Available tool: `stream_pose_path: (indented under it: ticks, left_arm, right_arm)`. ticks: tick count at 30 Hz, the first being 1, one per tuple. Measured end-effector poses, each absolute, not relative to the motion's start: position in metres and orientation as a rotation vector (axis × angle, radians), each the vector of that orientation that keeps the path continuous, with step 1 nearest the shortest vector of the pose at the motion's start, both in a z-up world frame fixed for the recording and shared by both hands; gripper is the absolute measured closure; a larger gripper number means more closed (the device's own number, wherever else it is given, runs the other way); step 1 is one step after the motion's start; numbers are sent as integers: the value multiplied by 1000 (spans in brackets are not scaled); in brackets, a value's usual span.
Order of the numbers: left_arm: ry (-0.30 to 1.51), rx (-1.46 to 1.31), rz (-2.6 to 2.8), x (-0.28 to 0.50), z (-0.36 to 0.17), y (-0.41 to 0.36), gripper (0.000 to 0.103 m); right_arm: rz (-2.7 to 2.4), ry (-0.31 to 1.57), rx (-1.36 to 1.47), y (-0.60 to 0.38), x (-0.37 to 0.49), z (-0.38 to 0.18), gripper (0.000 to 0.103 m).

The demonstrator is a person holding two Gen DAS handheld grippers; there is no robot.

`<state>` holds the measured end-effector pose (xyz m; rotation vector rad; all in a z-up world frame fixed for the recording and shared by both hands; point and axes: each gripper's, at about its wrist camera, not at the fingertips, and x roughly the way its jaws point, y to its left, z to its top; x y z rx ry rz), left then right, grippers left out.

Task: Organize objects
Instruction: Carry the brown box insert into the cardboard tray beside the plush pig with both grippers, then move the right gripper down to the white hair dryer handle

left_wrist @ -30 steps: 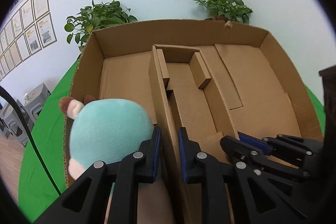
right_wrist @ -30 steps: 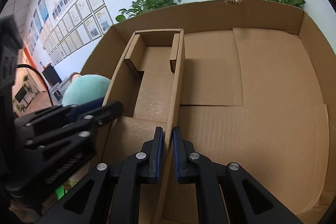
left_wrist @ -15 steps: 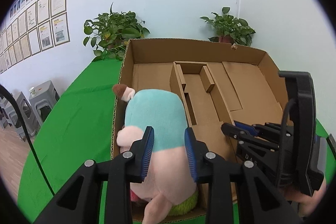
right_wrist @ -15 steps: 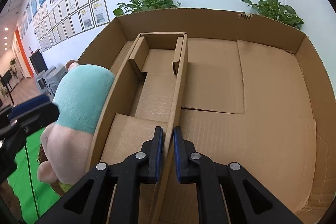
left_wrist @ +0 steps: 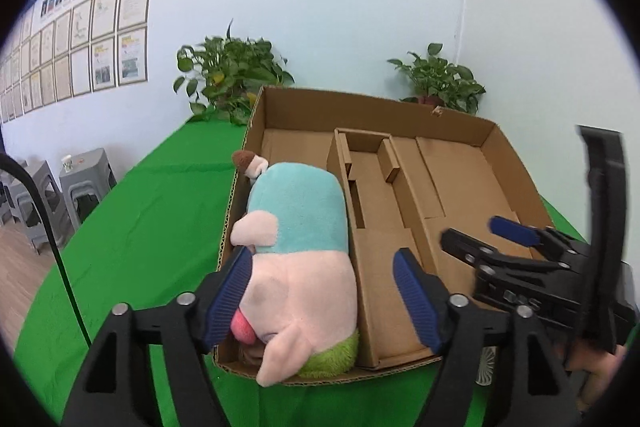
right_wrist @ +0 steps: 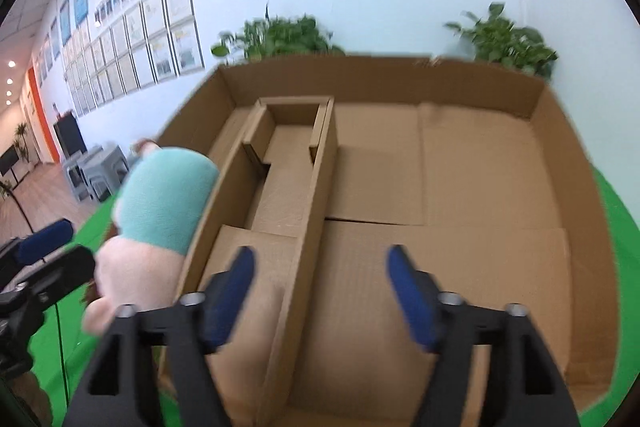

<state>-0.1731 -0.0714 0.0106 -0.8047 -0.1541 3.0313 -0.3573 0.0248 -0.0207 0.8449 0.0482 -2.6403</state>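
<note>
Left gripper: my left gripper (left_wrist: 322, 291) stood with jaws spread wide, just opened, framing the near end of the plush toy (left_wrist: 298, 251) with neither blue pad pressing on it.
Right gripper: my right gripper (right_wrist: 320, 291) had also just opened; its jaws straddled the tall cardboard divider (right_wrist: 308, 235) without clamping it.
Plush toy: the pink and teal toy lay lengthwise in the leftmost compartment of the cardboard box (left_wrist: 516, 167), pink end near, teal body farther in, a brown tuft at its far end by the left wall.
Box: the open box sat on the green table (left_wrist: 132, 227), its near edge close to both grippers; a narrow middle channel ran between two dividers, and the wide right compartment showed only its cardboard floor.
Divider: it stood upright, running from near to far, separating the middle channel from the right compartment.
Backdrop: two potted plants (left_wrist: 232, 75) stood beyond the far wall of the box; framed sheets (left_wrist: 100, 47) lined the wall at far left, grey stools (left_wrist: 86, 183) below them.
Sharpness: the right wrist view was blurred.
</note>
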Motion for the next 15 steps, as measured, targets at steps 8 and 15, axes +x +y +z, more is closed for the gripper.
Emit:
stream_pose_path:
  ticks: [8, 15]
  left_arm:
    - [-96, -736, 3110, -139, 16, -36, 22]
    - [-36, -768, 3096, -115, 22, -6, 22]
  right_arm:
    - [-2695, 161, 761, 75, -264, -13, 1]
    - [-2733, 56, 819, 125, -211, -18, 1]
